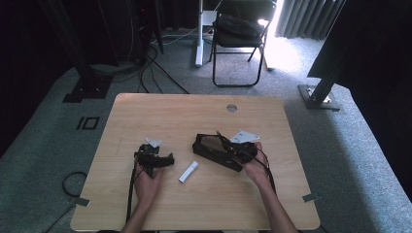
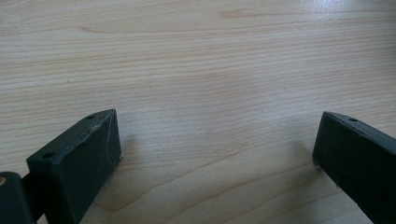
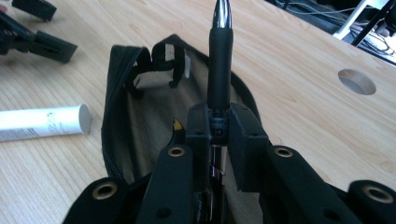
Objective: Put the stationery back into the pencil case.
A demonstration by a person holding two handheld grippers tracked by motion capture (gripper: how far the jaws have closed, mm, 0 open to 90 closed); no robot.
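Now pen (image 3: 220,60) clamped between right fingers (image 3: 198,128), tip outward

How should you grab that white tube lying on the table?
Probably take the white tube across its middle, from straight above. It lies flat on the table with its round sides free, apart from the black pouch. The left hand-held gripper is open and nearest; the right hand-held gripper is shut on a pen.
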